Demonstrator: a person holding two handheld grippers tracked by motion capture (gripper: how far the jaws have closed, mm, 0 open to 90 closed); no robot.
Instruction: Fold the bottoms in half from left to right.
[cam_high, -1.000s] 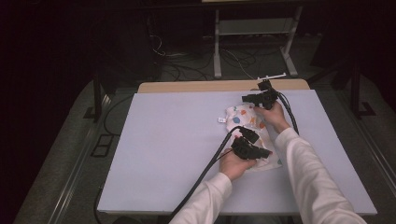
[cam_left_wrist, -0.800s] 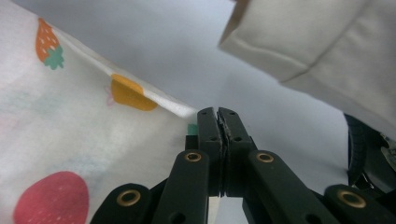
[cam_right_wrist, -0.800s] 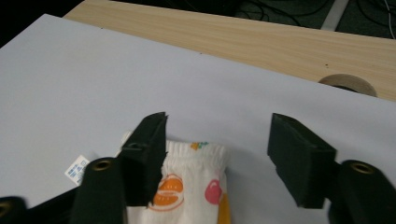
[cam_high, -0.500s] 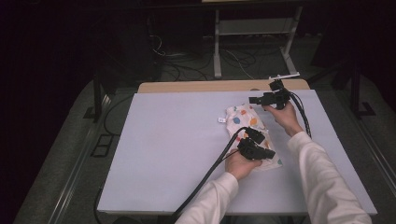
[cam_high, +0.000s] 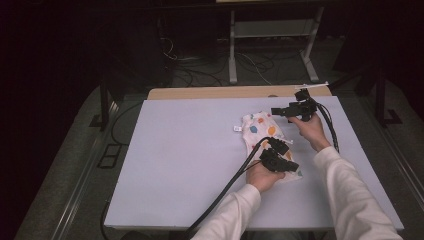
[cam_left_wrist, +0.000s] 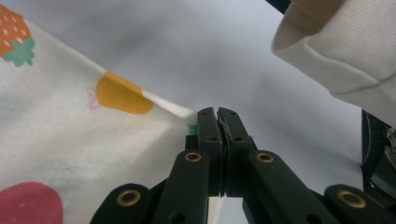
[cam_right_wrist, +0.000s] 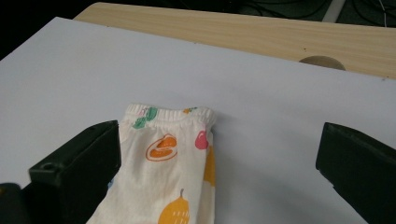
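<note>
A white cloth (cam_high: 264, 131) printed with coloured fruit lies on the right half of the pale table sheet (cam_high: 190, 150). My left gripper (cam_high: 290, 166) is at its near end, shut on the cloth's edge (cam_left_wrist: 184, 114); the thin fabric sits pinched between the closed jaws. My right gripper (cam_high: 276, 111) hovers at the far end, off the fabric. Its jaws have just been opening and now stand wide apart. In the right gripper view the cloth's banded end (cam_right_wrist: 170, 149) lies flat below, beside one jaw, touched by neither. A cream sleeve (cam_left_wrist: 345, 51) crosses the left gripper view.
A bare wooden strip (cam_high: 225, 92) with a round hole (cam_right_wrist: 322, 62) runs along the table's far edge. Behind it stand a metal frame (cam_high: 232, 50) and loose cables on the dark floor. The gripper cable (cam_high: 225, 192) trails over the near edge.
The right gripper let go of the cloth's far end, opened wide and drew back to the right and slightly up. The left gripper stayed shut on the near edge.
</note>
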